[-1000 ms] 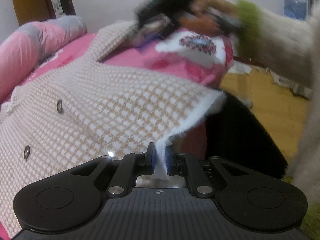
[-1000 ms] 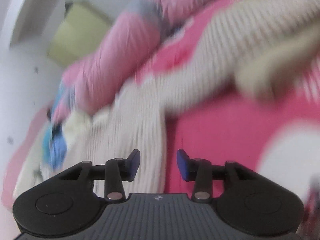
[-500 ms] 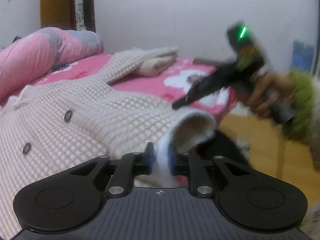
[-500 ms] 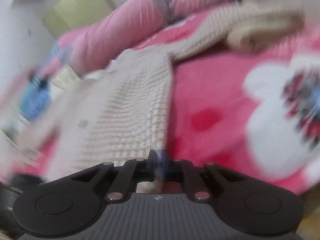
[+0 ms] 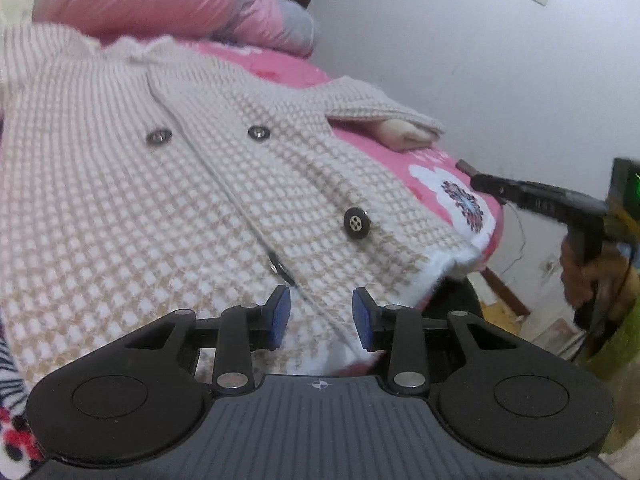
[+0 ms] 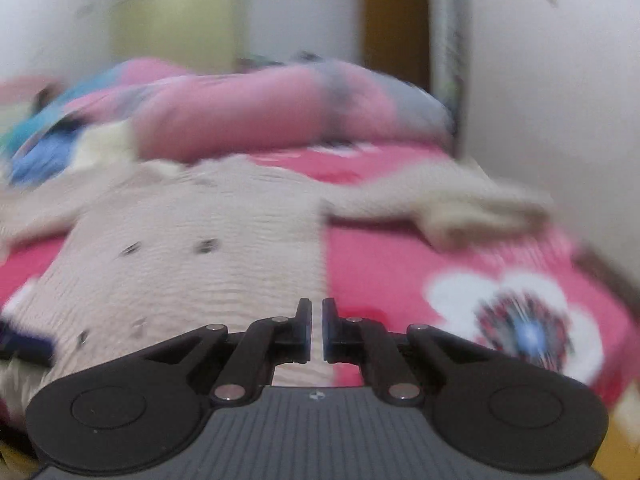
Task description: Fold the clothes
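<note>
Left hand-held gripper (image 5: 320, 314): just opening, astride coat (image 5: 160, 184) hem | right hand-held gripper (image 6: 316, 330): closed, empty

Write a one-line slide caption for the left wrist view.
Left gripper, fingers apart, hovers at the hem of a checked knit cardigan spread on a pink bedspread.

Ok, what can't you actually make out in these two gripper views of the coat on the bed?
- Left wrist view: the coat runs off the left edge; its hem is hidden behind the left gripper.
- Right wrist view: motion blur smears the buttons and the sleeve.
- Right gripper: blur hides whether fabric sits between its near-shut jaws.
</note>
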Action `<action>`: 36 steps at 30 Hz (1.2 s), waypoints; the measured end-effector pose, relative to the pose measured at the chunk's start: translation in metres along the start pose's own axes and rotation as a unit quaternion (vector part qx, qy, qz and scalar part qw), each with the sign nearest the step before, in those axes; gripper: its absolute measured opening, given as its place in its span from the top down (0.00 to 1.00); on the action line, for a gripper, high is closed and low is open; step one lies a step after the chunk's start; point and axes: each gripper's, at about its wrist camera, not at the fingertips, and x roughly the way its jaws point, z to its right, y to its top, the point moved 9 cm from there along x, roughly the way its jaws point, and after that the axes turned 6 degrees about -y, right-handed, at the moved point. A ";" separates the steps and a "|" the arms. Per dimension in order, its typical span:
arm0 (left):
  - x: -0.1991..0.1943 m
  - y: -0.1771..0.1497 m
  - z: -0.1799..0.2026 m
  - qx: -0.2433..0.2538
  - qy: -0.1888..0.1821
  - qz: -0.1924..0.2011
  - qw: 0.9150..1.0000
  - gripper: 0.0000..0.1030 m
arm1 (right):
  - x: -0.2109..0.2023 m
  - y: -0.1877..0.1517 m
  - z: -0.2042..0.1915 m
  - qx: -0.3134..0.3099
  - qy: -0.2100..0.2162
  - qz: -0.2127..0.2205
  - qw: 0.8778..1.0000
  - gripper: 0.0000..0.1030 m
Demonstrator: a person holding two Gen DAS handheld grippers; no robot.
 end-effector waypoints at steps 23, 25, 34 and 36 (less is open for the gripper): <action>0.024 0.001 -0.004 -0.088 0.032 -0.031 0.995 0.79 | -0.047 -0.065 -0.141 -0.279 0.074 0.086 0.953 0.62; 0.025 0.002 -0.002 -0.074 0.050 -0.024 0.996 0.96 | -0.046 -0.060 -0.126 -0.247 0.061 0.083 0.963 0.62; 0.000 0.015 -0.007 -0.076 0.069 0.016 0.995 0.99 | -0.047 -0.060 -0.065 -0.159 -0.006 0.057 0.986 0.62; 0.009 0.003 -0.017 -0.083 0.086 -0.008 0.993 1.00 | -0.041 -0.064 -0.057 -0.146 -0.016 0.045 0.988 0.62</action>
